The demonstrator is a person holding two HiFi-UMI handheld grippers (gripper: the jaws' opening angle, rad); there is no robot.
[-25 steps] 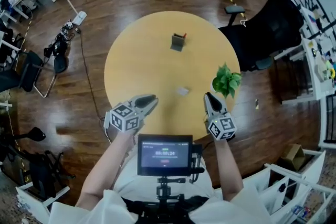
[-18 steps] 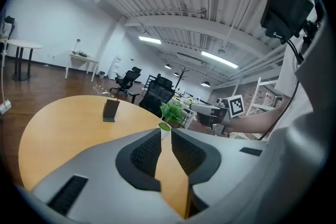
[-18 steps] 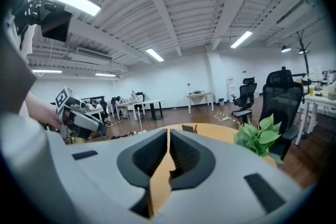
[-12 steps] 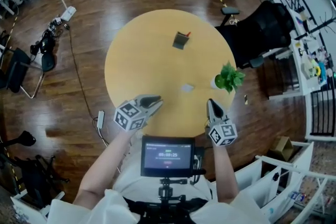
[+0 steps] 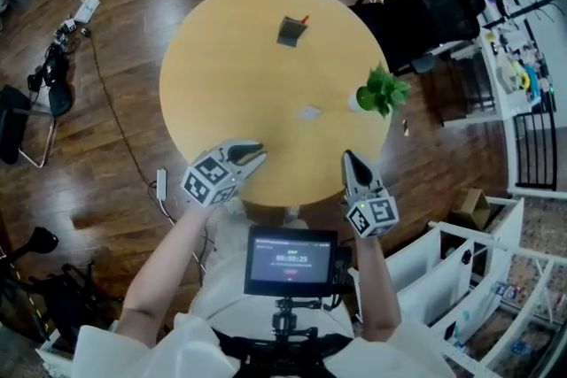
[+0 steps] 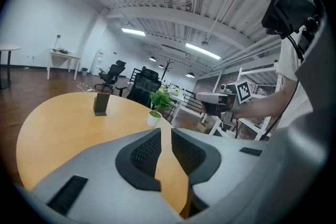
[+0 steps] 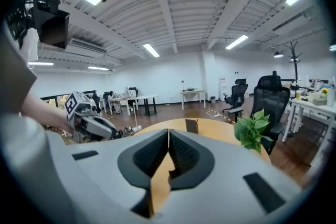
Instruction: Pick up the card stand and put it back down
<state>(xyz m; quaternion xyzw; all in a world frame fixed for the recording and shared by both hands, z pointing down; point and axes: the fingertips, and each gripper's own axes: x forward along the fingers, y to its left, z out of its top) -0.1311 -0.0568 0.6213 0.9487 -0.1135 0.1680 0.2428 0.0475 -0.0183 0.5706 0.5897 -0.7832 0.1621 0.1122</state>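
I have both forearms stretched forward from the body. The left gripper [image 5: 253, 153] angles inward over the near edge of the table [image 5: 221, 75]. The right gripper [image 5: 349, 160] points almost straight ahead at the same edge, further right. My left gripper's jaws stand a crack apart with only table top showing through. My right gripper's jaws are pressed together on nothing.

The card stand [image 5: 291, 31] sits upright near the far edge of the table, well apart from both grippers (a red bit sticks up from it, and I cannot tell what it is). A potted plant [image 5: 381, 91] stands at the right edge, and a small pale scrap [image 5: 308, 112] lies near the middle.

Against a second ago, the right jaws have narrowed from slightly parted to closed. Both grippers hover at the near edge as before, and the card stand has not moved on the table.
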